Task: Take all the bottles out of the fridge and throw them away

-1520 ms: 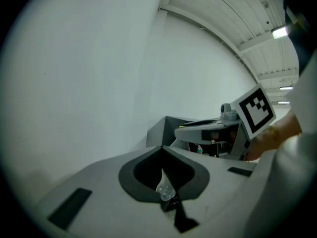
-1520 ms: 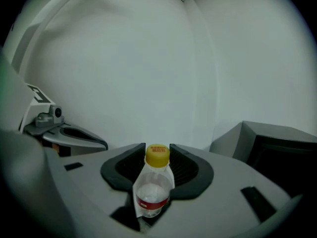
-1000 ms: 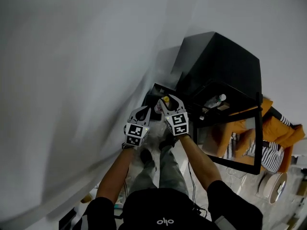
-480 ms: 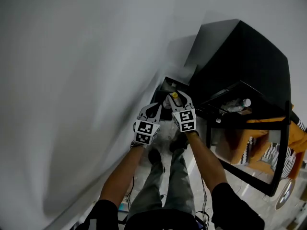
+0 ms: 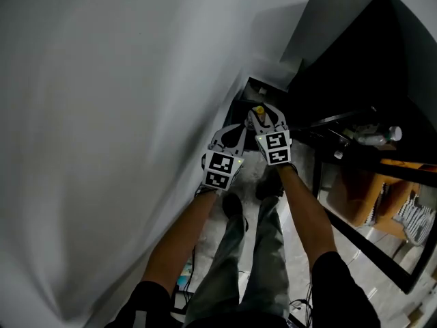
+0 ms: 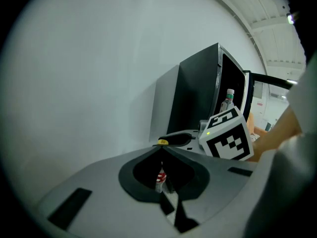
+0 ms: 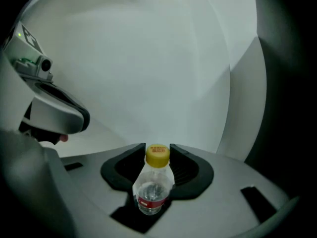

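My right gripper is clamped on a small clear bottle that has a yellow cap and a red label. The jaws press in from both sides just under the cap, and the bottle's body points back toward the camera. In the head view this gripper reaches out past the person's right forearm with the yellow cap at its tip. It is near a dark container that stands on the floor between the white wall and the black fridge.

My left gripper is closed, jaw tips touching, with nothing pinched between them. Through the hollow behind the tips shows a bit of clear plastic with red on it; I cannot tell what it belongs to. In the head view the left gripper sits just beside the right one, on its left.

The fridge's glass door stands open. Inside the fridge is a second bottle, clear with a white cap, well apart from both grippers.
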`<state>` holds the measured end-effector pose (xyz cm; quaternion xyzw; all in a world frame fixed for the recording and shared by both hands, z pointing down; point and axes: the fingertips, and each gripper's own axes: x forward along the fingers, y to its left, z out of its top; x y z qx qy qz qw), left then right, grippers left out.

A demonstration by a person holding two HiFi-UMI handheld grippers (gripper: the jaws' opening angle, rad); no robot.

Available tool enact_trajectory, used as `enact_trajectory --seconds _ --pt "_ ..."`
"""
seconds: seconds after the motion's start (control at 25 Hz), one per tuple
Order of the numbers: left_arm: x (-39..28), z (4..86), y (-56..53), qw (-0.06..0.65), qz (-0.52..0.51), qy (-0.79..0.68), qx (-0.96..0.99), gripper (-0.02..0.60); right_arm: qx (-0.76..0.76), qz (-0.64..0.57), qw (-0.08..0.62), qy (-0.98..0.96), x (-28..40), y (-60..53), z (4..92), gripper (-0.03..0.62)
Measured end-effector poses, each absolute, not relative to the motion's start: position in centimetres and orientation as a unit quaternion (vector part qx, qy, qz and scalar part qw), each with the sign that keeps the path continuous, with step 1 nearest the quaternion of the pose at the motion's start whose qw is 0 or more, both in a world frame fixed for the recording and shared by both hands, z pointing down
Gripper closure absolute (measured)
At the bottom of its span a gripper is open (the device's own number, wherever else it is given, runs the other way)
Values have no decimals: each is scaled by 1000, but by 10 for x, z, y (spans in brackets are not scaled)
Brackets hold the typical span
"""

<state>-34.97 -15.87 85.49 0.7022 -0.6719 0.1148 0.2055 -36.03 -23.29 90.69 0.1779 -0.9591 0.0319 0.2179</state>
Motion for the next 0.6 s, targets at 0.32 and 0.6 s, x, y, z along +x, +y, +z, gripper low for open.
enact_trajectory --seconds 0.32,0.6 --pt "-351 885 -149 217 105 -680 693 575 171 41 235 -956 -356 -225 960 436" --pt "-361 889 -141 249 95 -689 674 575 162 53 249 -953 -353 -217 966 436"
